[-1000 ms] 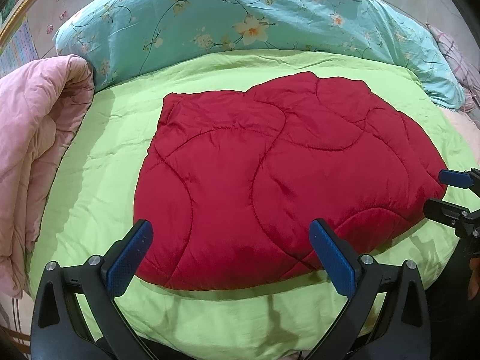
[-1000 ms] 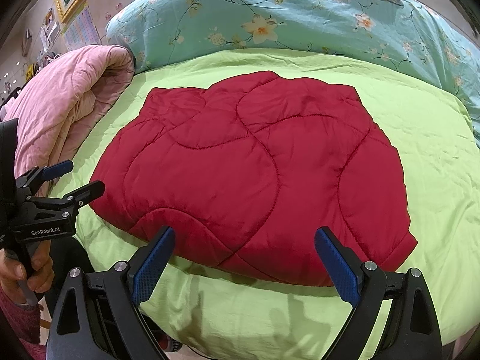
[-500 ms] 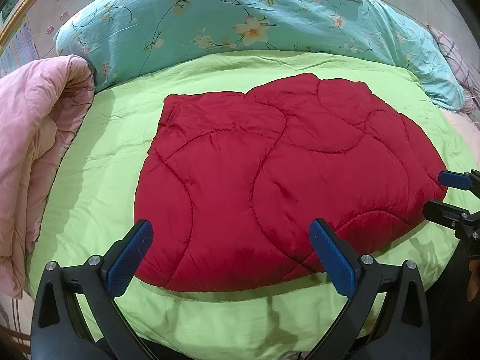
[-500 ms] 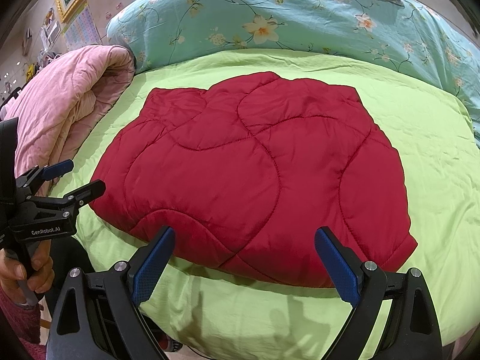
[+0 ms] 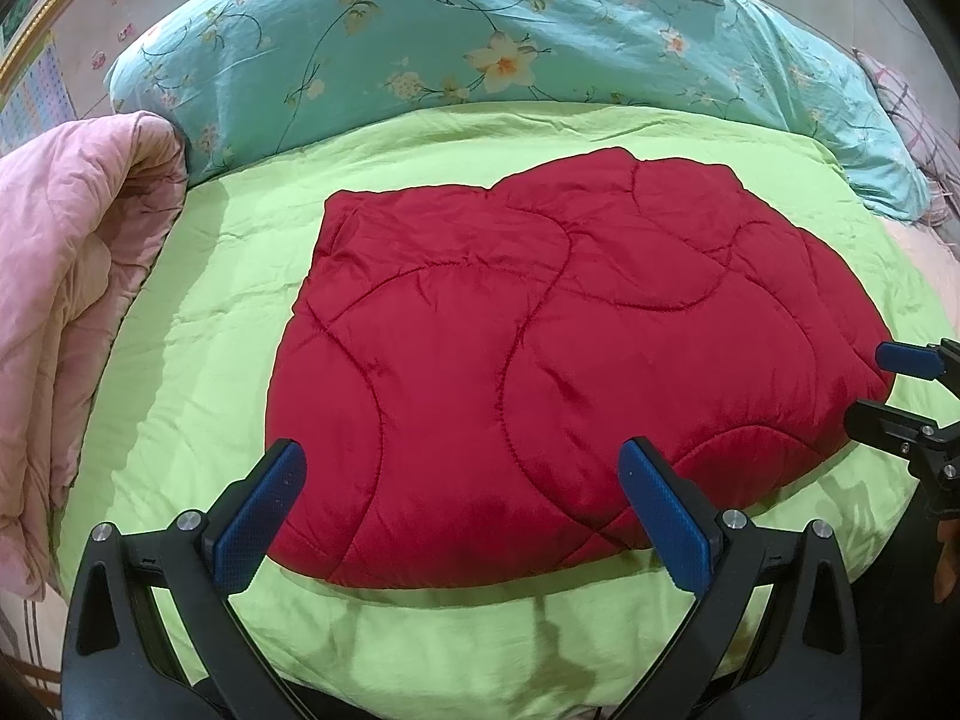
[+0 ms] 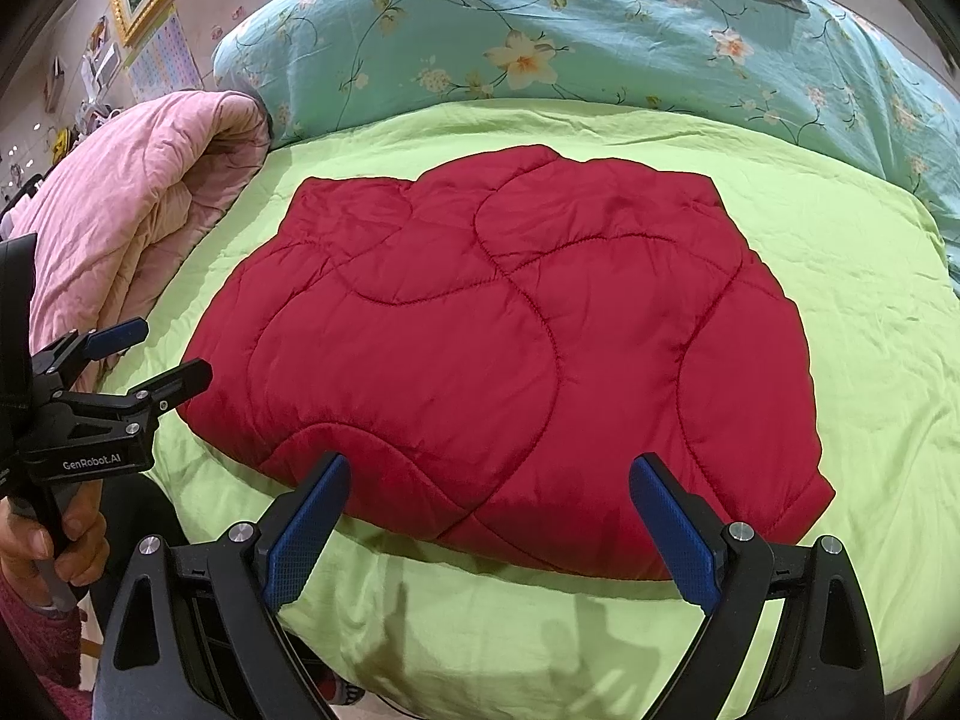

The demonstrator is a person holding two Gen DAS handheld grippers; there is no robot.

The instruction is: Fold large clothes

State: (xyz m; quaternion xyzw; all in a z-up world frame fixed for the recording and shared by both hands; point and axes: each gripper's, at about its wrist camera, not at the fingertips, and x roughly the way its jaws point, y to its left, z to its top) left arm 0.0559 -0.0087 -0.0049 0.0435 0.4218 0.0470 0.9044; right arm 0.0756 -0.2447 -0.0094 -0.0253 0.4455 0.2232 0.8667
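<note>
Your fingers (image 5: pixel 258 516) on both grippers are spread wide and grasp nothing, touching no cloth. The left gripper (image 5: pixel 462 510) and right gripper (image 6: pixel 489 531) hover just off the near edge of the red quilted jacket (image 6: pixel 510 360), which lies folded flat in the middle of the green bedspread (image 6: pixel 870 324), probably so you can check the fold or reach for another.

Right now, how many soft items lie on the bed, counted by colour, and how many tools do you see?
Red: 1, the folded quilted garment.
Green: 1, the cover under it.
Pink: 1, the rolled quilt.
Teal floral: 1, the duvet behind.
Tools: 2, left tool and right tool, both open and empty.
Total: 6.
</note>
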